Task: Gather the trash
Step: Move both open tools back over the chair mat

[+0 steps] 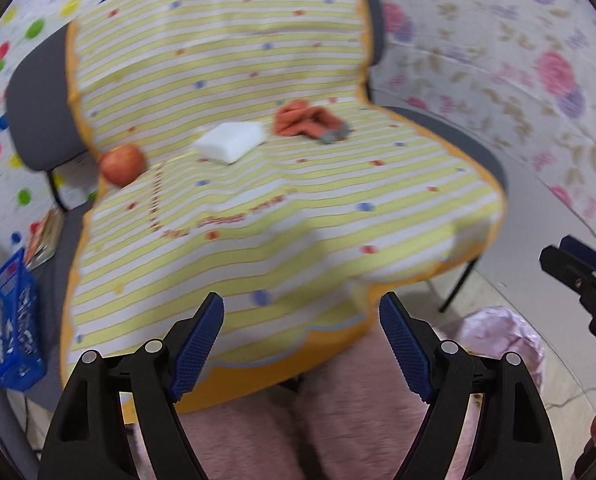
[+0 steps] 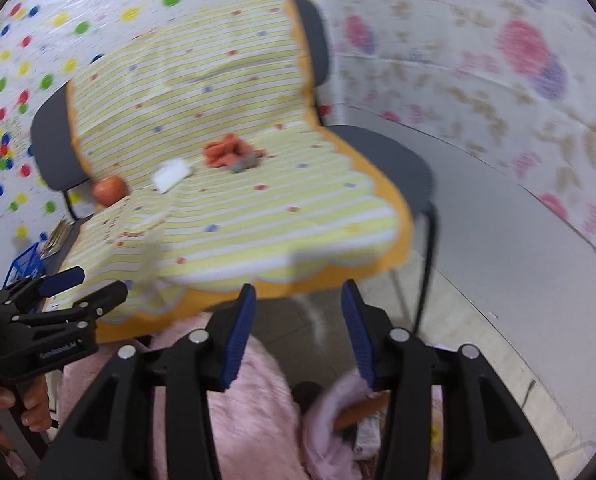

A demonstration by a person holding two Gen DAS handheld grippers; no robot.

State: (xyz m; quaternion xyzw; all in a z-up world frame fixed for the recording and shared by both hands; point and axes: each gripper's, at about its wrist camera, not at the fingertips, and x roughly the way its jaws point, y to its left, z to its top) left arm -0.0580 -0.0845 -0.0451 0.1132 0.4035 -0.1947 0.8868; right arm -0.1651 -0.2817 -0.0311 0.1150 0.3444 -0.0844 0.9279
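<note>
Across two chairs [image 1: 37,96] pushed side by side lies a yellow-striped cloth [image 1: 257,60] with an orange border, and three loose things sit on it, all near the fold where the seat meets the backrest. At the cloth's left edge rests a reddish apple [image 1: 122,164]. Just right of it, apart from it, lies a white block [image 1: 231,142] that looks like a sponge or foam. Further right is a crumpled orange rag or wrapper [image 1: 304,120] with a small grey scrap touching its right side; motion blur keeps me from saying what either is made of.

Both tools hang in front of the seat edge, well apart from all three things. My left gripper [image 1: 302,344] has its blue pads spread wide with nothing between them. My right gripper [image 2: 298,332] is also spread and holds nothing. Below it, on the floor to the right of the chairs, a pale pink bag [image 1: 502,332] stands open; the right wrist view shows some brown and white things inside, too unclear to name. I take this bag to be the trash bin. A blue basket [image 1: 11,320] stands at far left and looks unrelated.

As I judge it, some trash may already be bagged, but the orange crumple and probably the white block remain to be collected. The apple may not count as trash.
</note>
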